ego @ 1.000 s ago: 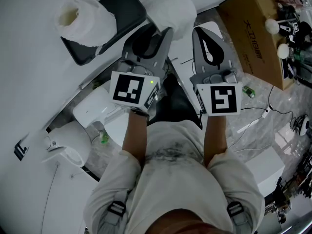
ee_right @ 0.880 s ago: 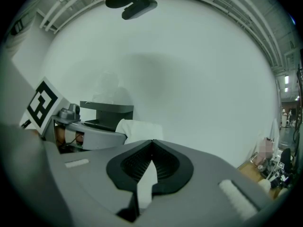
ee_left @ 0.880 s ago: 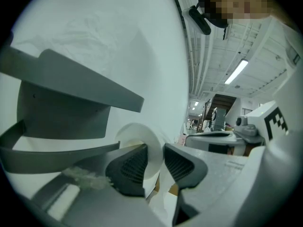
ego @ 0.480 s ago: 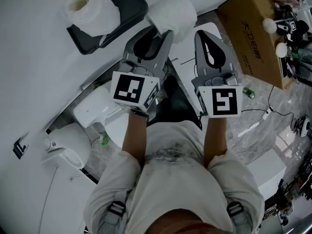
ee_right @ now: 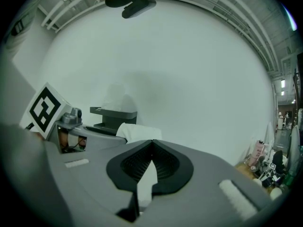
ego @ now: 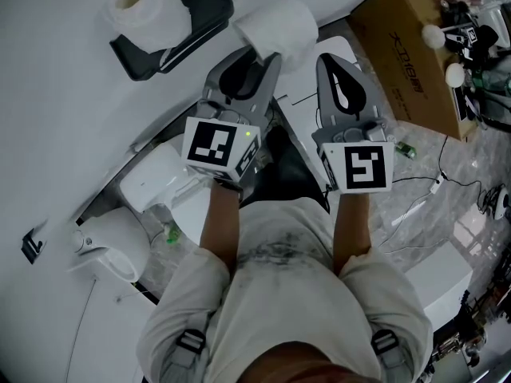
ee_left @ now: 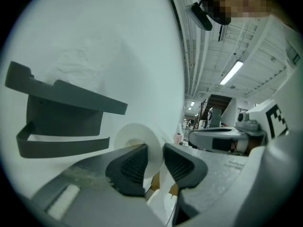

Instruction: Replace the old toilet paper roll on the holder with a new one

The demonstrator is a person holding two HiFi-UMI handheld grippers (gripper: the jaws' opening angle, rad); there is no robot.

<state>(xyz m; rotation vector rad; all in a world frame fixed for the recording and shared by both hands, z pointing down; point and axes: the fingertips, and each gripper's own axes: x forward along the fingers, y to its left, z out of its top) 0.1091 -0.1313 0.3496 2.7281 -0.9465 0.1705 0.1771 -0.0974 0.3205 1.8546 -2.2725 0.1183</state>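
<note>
A dark grey holder (ego: 180,26) is fixed to the white wall, with a ragged toilet paper roll (ego: 148,10) resting on its top shelf. In the left gripper view the holder (ee_left: 61,112) shows its lower bar (ee_left: 61,145) bare. My left gripper (ego: 263,54) is shut on a white toilet paper roll (ego: 275,24), held just right of the holder. Its pads pinch the wall of that roll (ee_left: 137,136) at the gripper (ee_left: 155,157). My right gripper (ego: 339,54) is beside it, shut and empty (ee_right: 151,148).
A cardboard box (ego: 407,54) stands at the upper right with small items beyond it. A white toilet tank and seat (ego: 152,182) lie below left of the grippers. Cables (ego: 431,186) run over the marble floor at right.
Both grippers have drifted a little together along the wall, the left still carrying the roll. The holder sits slightly higher in the head view. Neither grip has changed.
</note>
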